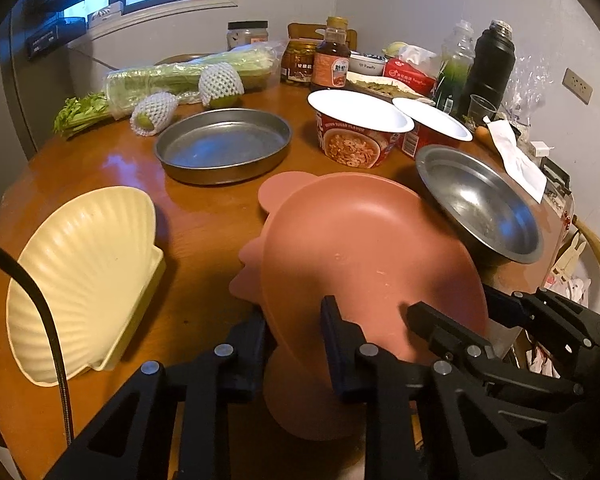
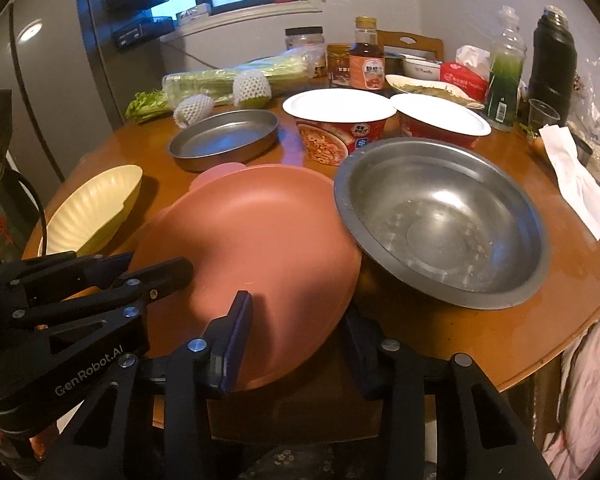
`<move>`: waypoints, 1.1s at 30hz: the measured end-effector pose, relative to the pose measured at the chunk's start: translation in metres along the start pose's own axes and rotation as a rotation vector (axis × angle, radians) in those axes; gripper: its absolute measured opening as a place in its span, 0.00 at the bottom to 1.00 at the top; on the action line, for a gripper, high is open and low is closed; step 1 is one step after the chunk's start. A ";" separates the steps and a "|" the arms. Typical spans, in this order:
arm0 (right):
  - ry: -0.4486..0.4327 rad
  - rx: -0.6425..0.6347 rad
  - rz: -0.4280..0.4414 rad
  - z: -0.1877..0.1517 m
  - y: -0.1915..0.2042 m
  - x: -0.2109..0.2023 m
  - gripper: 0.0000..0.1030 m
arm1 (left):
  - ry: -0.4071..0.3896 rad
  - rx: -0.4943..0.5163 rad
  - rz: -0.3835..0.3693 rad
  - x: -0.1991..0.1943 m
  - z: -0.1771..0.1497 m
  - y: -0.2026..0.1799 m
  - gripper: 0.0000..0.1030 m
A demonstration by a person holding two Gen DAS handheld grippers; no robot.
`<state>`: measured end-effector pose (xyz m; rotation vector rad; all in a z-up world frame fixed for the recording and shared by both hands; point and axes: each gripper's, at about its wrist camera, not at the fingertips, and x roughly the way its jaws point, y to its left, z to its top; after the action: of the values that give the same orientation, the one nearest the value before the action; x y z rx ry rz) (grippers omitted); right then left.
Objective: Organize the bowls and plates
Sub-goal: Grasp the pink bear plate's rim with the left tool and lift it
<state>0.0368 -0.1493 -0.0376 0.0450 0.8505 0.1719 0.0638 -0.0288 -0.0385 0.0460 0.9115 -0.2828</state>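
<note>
A pink plate (image 1: 364,248) with ear-shaped lobes hangs tilted over the round wooden table (image 1: 204,216). My left gripper (image 1: 296,340) is shut on its near rim, one finger on each face. My right gripper (image 2: 296,336) is shut on the same pink plate (image 2: 244,232) at another part of the near rim. Each gripper shows in the other's view: the right gripper (image 1: 452,304) and the left gripper (image 2: 160,264). A steel bowl (image 2: 440,216) sits right of the plate, rim to rim in the picture. A flat steel pan (image 1: 224,144) and a cream shell-shaped dish (image 1: 84,272) lie further left.
Two sealed instant-noodle cups (image 1: 356,132) stand behind the plate. Bottles, jars, a black flask (image 1: 492,64), a tissue pack and wrapped celery (image 1: 188,76) with netted fruit crowd the back. A white paper (image 2: 576,184) lies at the right edge. A fridge stands at the left.
</note>
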 end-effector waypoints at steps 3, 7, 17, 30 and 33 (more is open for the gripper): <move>-0.005 -0.008 0.003 0.001 0.003 -0.003 0.44 | -0.015 -0.005 0.003 -0.007 0.000 0.002 0.25; -0.024 -0.023 0.006 0.003 0.009 -0.010 0.44 | -0.030 -0.008 0.015 -0.016 0.000 0.005 0.25; -0.061 -0.049 0.014 0.010 0.020 -0.024 0.44 | -0.069 -0.021 0.026 -0.037 0.002 0.011 0.25; -0.110 -0.107 0.043 0.032 0.048 -0.035 0.44 | -0.121 -0.076 0.062 -0.061 0.010 0.040 0.25; -0.116 -0.121 0.057 0.039 0.058 -0.034 0.44 | -0.129 -0.090 0.073 -0.066 0.013 0.051 0.25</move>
<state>0.0360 -0.0965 0.0195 -0.0337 0.7219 0.2712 0.0490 0.0330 0.0173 -0.0221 0.7917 -0.1746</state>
